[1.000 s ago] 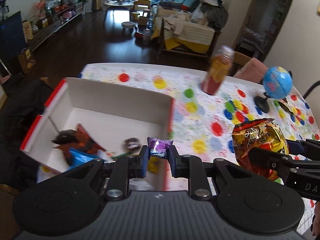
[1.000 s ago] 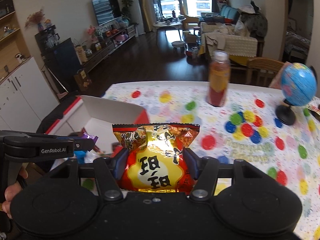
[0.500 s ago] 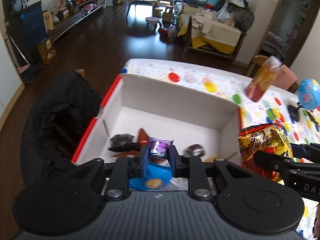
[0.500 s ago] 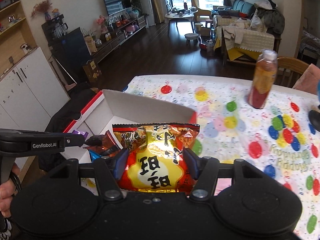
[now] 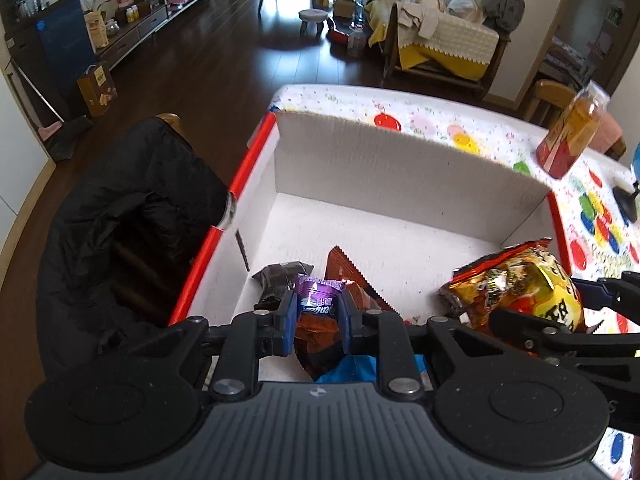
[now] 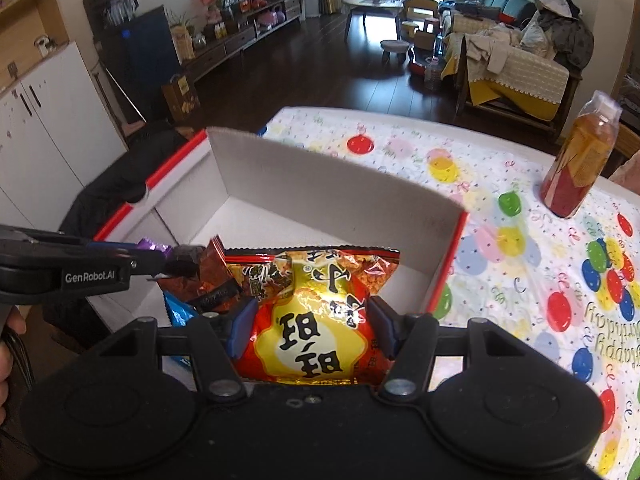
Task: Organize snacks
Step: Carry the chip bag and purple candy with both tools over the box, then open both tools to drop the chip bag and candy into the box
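Both grippers have carried over the white box (image 5: 400, 168): left gripper (image 5: 318, 322) clamped on the purple candy (image 5: 318, 292), right gripper (image 6: 312, 326) on the chip bag (image 6: 316, 312), seemingly ready to release.

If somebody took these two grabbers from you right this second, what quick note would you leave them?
Left gripper: shut on the small purple candy, above the near left part of the white box.
Right gripper: shut on the red and gold snack bag, over the box's near right side.
Done: a few wrapped snacks already lie in the box.
Left: let go of both so they drop in. The bottle stands on the table, outside the box.
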`<move>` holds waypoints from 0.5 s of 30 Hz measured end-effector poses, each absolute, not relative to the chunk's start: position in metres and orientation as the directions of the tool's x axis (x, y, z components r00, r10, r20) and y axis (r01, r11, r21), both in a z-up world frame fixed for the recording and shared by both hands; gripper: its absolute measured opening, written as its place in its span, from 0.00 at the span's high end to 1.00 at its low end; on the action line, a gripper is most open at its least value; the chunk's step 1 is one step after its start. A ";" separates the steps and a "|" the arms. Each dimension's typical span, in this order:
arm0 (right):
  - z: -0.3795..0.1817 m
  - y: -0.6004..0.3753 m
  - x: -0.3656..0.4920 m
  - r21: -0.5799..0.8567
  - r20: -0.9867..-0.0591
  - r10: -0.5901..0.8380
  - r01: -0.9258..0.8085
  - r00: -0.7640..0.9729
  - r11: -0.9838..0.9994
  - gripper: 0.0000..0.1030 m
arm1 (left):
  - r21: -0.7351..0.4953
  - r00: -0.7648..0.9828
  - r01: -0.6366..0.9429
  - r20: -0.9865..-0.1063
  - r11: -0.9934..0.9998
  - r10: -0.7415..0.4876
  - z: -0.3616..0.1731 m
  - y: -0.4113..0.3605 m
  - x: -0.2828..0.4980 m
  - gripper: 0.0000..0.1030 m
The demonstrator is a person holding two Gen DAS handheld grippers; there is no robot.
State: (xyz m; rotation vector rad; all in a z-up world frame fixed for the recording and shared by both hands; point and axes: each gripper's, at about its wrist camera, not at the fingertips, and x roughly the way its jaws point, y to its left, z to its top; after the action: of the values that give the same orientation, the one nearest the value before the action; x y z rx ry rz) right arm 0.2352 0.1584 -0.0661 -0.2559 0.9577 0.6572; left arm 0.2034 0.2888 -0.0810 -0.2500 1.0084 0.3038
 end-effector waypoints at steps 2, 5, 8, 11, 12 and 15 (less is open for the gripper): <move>-0.070 0.162 0.235 0.073 -0.824 0.404 -0.632 0.398 0.772 0.43 | -0.059 0.492 -0.351 -0.861 0.935 0.131 -0.085 0.286 0.206 0.80; -0.073 0.167 0.235 0.065 -0.827 0.398 -0.637 0.396 0.768 0.43 | -0.052 0.485 -0.332 -0.866 0.942 0.123 -0.091 0.284 0.211 0.80; -0.076 0.171 0.236 0.059 -0.834 0.390 -0.638 0.391 0.768 0.43 | -0.046 0.474 -0.326 -0.872 0.944 0.121 -0.095 0.282 0.213 0.80; -0.080 0.171 0.237 0.063 -0.840 0.385 -0.634 0.383 0.770 0.42 | -0.047 0.457 -0.323 -0.882 0.945 0.112 -0.100 0.283 0.214 0.80; -0.080 0.171 0.238 0.067 -0.842 0.385 -0.634 0.378 0.770 0.42 | -0.052 0.456 -0.318 -0.884 0.947 0.105 -0.101 0.283 0.214 0.80; -0.081 0.173 0.236 0.060 -0.848 0.377 -0.639 0.373 0.767 0.40 | -0.056 0.454 -0.313 -0.886 0.948 0.098 -0.101 0.282 0.214 0.80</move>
State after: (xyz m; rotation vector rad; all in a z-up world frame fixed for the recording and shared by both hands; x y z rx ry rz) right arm 0.2360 0.1729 -0.0812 -0.3002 0.9924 0.6630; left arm 0.2137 0.2822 -0.1014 -0.2233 1.0718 0.2565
